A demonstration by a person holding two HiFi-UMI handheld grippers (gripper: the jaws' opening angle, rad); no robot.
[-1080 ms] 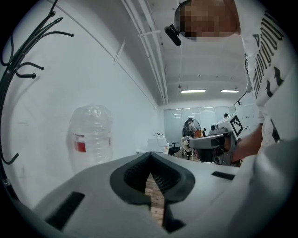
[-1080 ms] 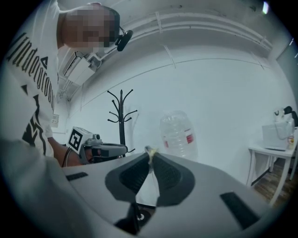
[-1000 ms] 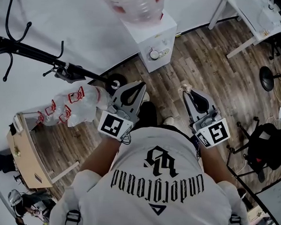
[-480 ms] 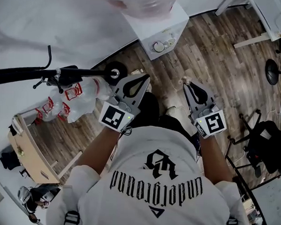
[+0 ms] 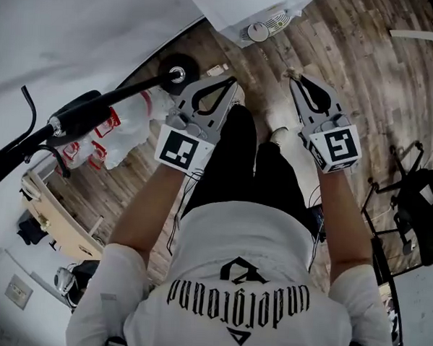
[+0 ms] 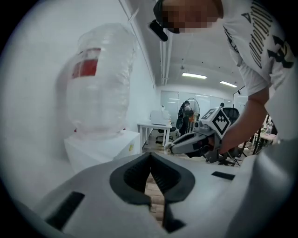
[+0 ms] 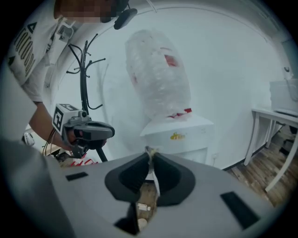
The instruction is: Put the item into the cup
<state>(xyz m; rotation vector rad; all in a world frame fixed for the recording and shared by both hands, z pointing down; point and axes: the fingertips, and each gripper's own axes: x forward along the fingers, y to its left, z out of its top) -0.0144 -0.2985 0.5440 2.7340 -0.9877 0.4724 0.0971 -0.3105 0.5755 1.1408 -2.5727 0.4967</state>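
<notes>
My right gripper (image 5: 293, 76) is shut on the item (image 5: 289, 72), a small thin pale piece. In the right gripper view the item (image 7: 150, 155) sticks out past the tips of the right gripper (image 7: 150, 161), with a white strip running back between the pads. My left gripper (image 5: 231, 82) is level with it at the left, shut with nothing in it; its pads meet in the left gripper view (image 6: 150, 161). Both hang above the wood floor in front of the person's legs. Each gripper shows in the other's view: the right gripper (image 6: 169, 148), the left gripper (image 7: 111, 131). No cup is in view.
A white water dispenser (image 5: 262, 20) with a large clear bottle (image 7: 158, 74) stands ahead by the wall. A black coat rack (image 5: 112, 102) leans at the left above a plastic bag with red print (image 5: 111, 138). A wooden crate (image 5: 53, 219) sits further left, black chair legs (image 5: 416, 202) at right.
The head view has tipped down toward the person's legs, so the dispenser slid to the top edge. Both grippers stay side by side, the right still holding the item.
</notes>
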